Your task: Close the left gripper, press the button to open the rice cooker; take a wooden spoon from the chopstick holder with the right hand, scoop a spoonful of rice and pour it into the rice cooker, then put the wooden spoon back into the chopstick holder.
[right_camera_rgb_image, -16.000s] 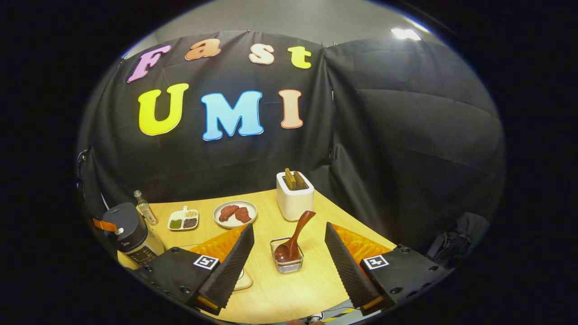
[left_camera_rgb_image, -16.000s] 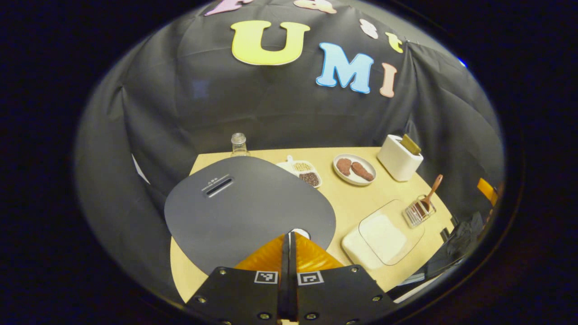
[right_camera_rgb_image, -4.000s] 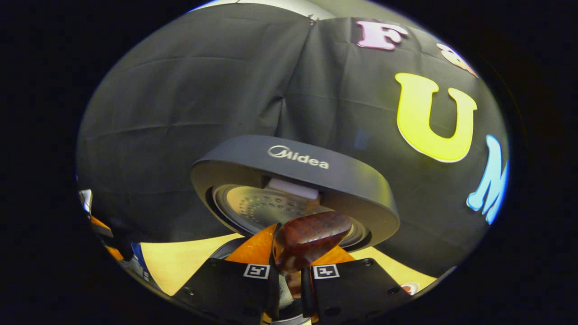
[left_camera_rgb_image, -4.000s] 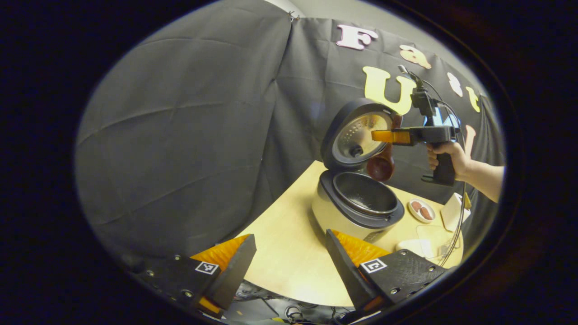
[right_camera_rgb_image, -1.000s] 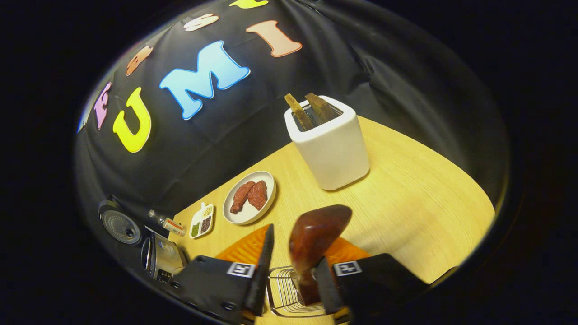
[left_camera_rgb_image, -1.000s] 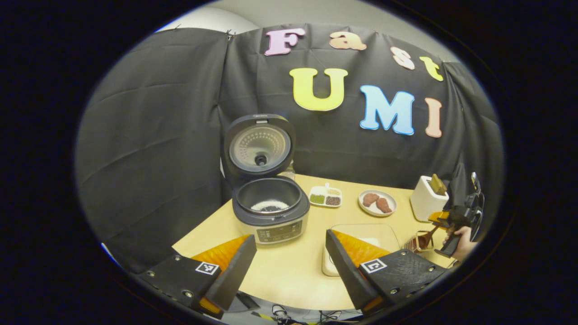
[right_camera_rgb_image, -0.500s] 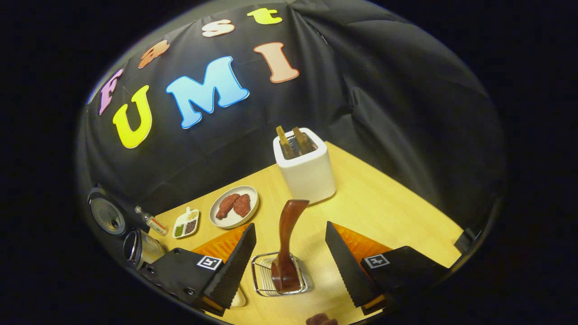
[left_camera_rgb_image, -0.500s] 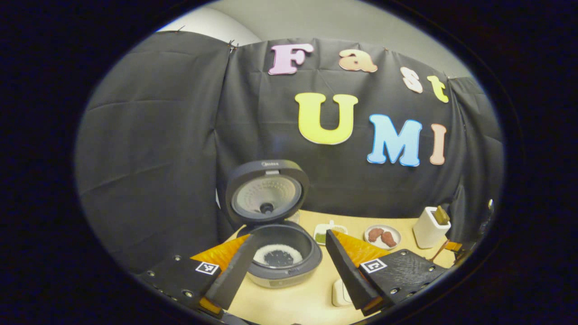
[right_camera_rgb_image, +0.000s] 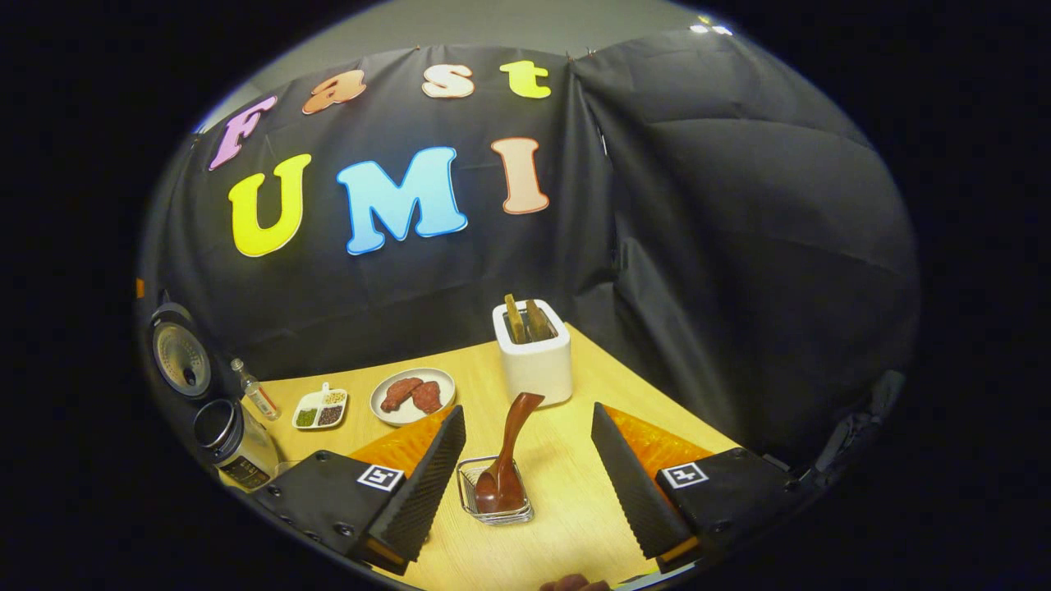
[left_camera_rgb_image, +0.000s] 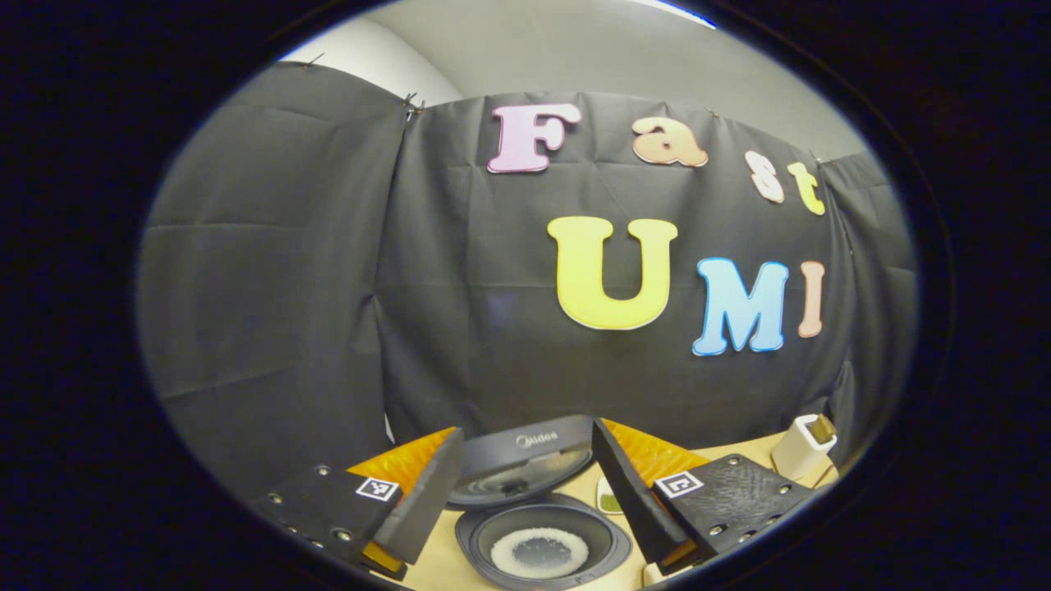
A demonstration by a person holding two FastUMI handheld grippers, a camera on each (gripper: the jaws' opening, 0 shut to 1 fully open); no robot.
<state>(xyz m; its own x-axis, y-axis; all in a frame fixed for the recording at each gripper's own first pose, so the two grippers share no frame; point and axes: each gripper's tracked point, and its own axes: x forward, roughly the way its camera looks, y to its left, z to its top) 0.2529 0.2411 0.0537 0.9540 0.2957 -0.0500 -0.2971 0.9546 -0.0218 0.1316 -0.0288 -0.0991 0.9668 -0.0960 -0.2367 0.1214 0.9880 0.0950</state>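
Spoon: the wooden spoon (right_camera_rgb_image: 502, 460) stands bowl-down in the wire holder (right_camera_rgb_image: 495, 492), released a moment ago.
Right tool (right_camera_rgb_image: 525, 476): fingers apart, empty, drawn back.
Left tool (left_camera_rgb_image: 525, 501): fingers apart, empty.
Rice cooker (left_camera_rgb_image: 542, 533): lid up, rice inside.
Status: task appears complete.

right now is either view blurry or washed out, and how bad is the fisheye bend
Left gripper view: sharp, dim overall, the rice cooker squeezed against the bottom edge, its lid foreshortened. Right gripper view: sharp too, the table evenly lit without glare, its edges bowed by the lens; the wooden spoon and toaster read clearly.
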